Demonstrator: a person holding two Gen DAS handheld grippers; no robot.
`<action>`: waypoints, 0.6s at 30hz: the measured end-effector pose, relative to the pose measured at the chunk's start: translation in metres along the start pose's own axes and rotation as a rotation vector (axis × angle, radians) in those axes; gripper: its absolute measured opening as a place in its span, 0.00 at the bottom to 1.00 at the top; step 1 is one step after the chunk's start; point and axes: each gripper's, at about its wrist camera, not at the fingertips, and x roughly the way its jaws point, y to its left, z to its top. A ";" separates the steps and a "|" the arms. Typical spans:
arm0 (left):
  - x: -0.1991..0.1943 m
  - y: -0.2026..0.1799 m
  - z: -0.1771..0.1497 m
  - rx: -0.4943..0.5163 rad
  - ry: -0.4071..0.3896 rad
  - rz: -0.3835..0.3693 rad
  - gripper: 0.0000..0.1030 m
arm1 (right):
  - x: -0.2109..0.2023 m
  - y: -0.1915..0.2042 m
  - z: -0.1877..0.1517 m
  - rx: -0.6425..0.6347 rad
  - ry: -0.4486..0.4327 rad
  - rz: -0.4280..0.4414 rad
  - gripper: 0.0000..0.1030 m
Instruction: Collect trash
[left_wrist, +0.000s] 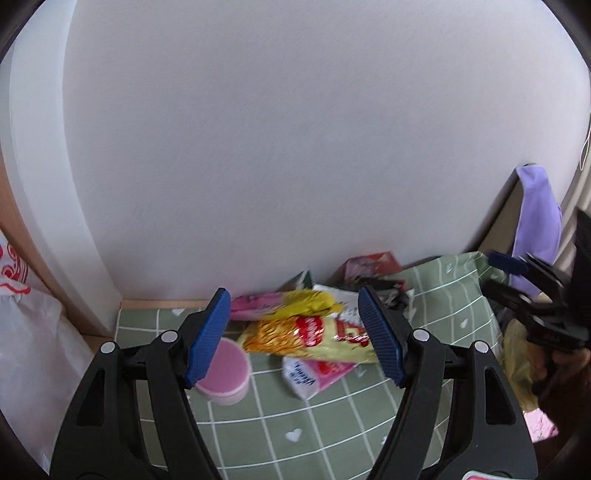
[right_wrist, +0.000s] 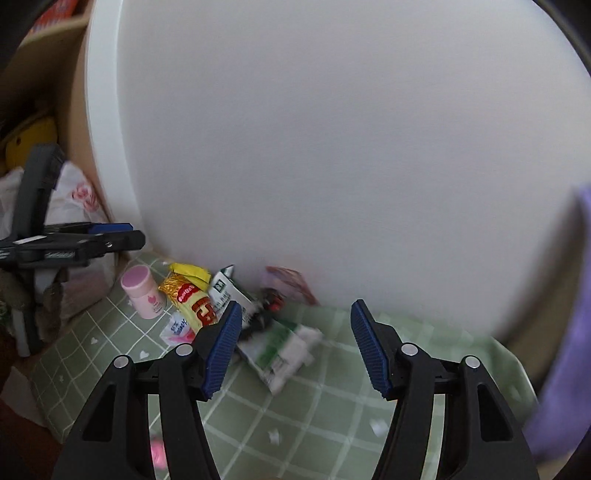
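A white wall (left_wrist: 295, 147) fills most of both views, and below it a green checked tablecloth (left_wrist: 332, 417) covers the table. To the left, a white plastic bag (left_wrist: 33, 350) with red print sits just beside the table's edge. The trash lies in a loose heap on the cloth against the wall: a yellow snack wrapper (left_wrist: 310, 332) with red lettering on top, a green-and-white carton (right_wrist: 284, 354) flattened beside it, a pink-and-white packet (left_wrist: 314, 374) under the yellow wrapper, and a reddish packet (left_wrist: 369, 264) leaning at the wall. A small pink bottle (right_wrist: 142, 291) stands upright at the heap's left. The left gripper (left_wrist: 295, 336) hangs with its jaws wide apart, empty, the yellow wrapper between them. The right gripper (right_wrist: 295, 347) is likewise spread wide and empty, near the carton.
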 end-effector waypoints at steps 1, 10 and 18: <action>0.004 0.003 -0.003 -0.004 0.003 0.002 0.66 | 0.014 0.004 0.004 -0.031 0.022 0.000 0.49; 0.014 0.034 -0.002 -0.109 0.014 -0.029 0.66 | 0.111 -0.009 0.009 -0.071 0.163 -0.040 0.35; 0.046 0.022 0.002 -0.071 0.077 -0.088 0.66 | 0.107 -0.008 0.005 -0.028 0.181 0.071 0.04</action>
